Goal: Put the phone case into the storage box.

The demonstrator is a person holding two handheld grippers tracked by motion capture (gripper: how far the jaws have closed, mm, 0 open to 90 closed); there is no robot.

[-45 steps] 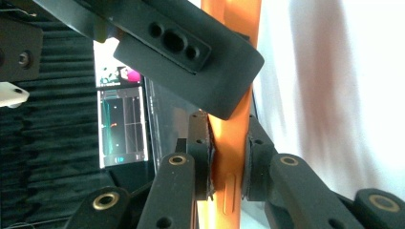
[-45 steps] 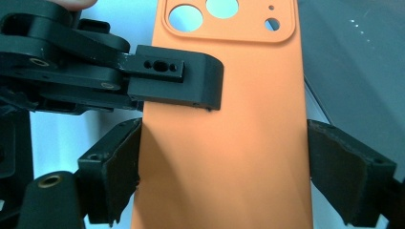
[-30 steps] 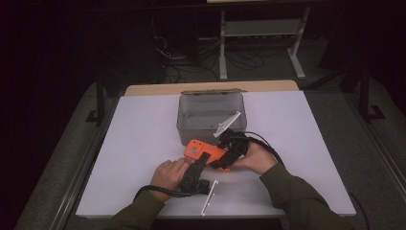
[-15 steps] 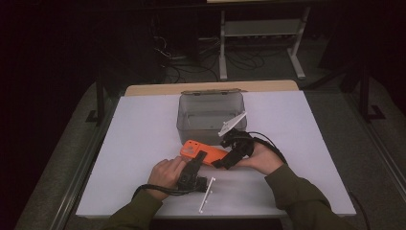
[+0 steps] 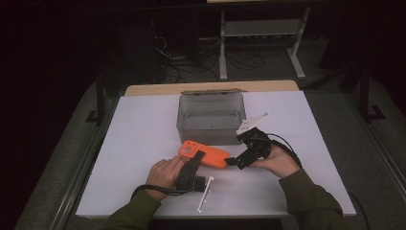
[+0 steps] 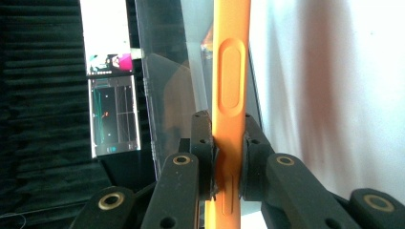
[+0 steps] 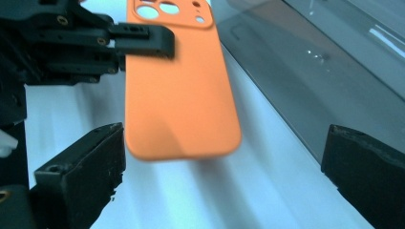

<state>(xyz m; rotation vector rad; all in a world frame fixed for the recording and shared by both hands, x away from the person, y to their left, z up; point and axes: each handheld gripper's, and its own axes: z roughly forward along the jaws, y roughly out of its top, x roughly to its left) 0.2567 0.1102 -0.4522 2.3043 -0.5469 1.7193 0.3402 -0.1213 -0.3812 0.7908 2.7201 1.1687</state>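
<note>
An orange phone case [image 5: 205,154] is seen at the centre of the high view, lying on the white table [image 5: 143,124] just below and in front of a clear plastic bin [image 5: 211,117]. Its long axis is laid from upper left to lower right of that frame, the camera cut-outs being at the upper-left end. The case is clamped by the left gripper [image 5: 197,158], which is brought in from the lower left: in the left gripper view the two black pads are pressed on either long edge of the orange rim [image 6: 228,95], with the case standing edge-on between them. The right gripper [image 5: 231,162] is placed at the lower-right end of the case, and its jaws have just been opening; in the right gripper view they are seen spread wide at the lower left and lower right corners of the frame, with the rounded plain end of the case [image 7: 179,105] lying above them and between their lines, untouched by either. Nothing is held by that gripper. The coming move is judged to turn on this alignment: the free end of the case is pointed straight toward the right gripper, which is the nearer to that end, while the far end with the cut-outs is kept by the left. A thin white strip [image 5: 206,192] is seen near the lower centre of the table, apart from both tools.
</note>
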